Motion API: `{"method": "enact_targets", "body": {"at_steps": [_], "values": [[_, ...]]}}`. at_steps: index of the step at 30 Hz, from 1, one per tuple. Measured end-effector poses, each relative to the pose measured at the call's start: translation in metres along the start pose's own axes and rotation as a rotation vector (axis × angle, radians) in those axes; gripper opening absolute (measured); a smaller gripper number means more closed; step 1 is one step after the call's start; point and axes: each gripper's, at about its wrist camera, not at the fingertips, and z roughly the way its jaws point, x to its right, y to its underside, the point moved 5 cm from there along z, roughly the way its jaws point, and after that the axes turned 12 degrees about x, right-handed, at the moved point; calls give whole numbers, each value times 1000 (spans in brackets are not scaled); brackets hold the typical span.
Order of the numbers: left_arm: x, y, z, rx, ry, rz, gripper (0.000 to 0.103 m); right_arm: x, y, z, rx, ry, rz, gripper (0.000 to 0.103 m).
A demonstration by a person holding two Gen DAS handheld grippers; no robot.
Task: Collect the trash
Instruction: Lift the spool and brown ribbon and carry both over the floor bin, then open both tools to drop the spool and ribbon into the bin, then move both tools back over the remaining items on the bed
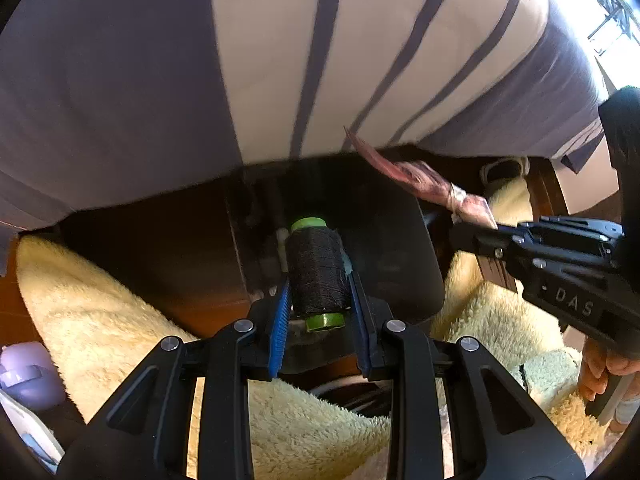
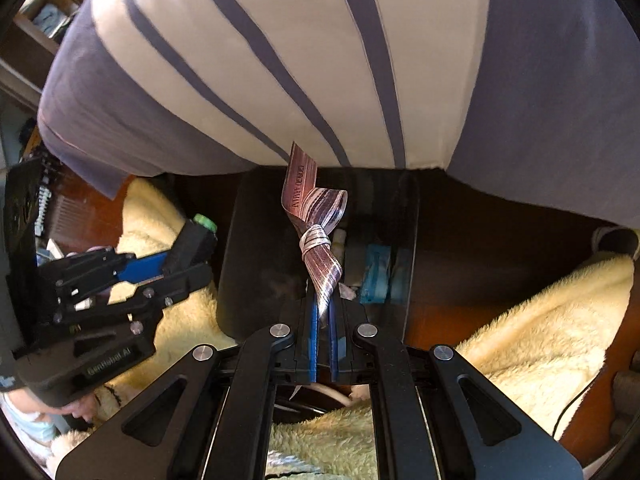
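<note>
1. A bed (image 1: 280, 60) fills the upper part of both views, covered in cream cloth with purple-grey stripes and a purple-grey border.
2. Fluffy cream rugs (image 1: 100, 320) lie on the brown floor below the bed's edge.
3. A black bin (image 2: 256, 248) stands at the bed's edge between the rugs, with blue and pale bits inside.
4. My left tongs (image 1: 320, 284) point steeply down over the bin, their blue pads clamped on a spool (image 1: 318, 272) of black thread with green ends.
5. My right tongs (image 2: 324, 308), just beside the left, are closed on a knotted pink striped ribbon (image 2: 316, 224), which sticks up over the bin.
</note>
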Motion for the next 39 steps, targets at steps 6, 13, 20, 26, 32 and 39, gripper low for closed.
{"method": "enact_targets", "body": {"at_steps": [6,13,20,26,32,39], "values": [[-2,10,12,-52,17,-8,26,-3,-6,9,-20,17,-17,8],[-5,15,17,-80,21,-15,28,-3,-12,13,-22,22,-5,10],[-10,11,10,-47,5,-20,43,0,-16,10,-1,24,25,36],[-12,4,-6,-2,-25,-17,58,4,-26,-9,68,46,30,71],[-16,-8,-32,83,-74,7,85,13,-37,-38,160,79,34,91],[-15,-31,-72,196,-107,33,92,16,-50,-75,253,90,23,95]]}}
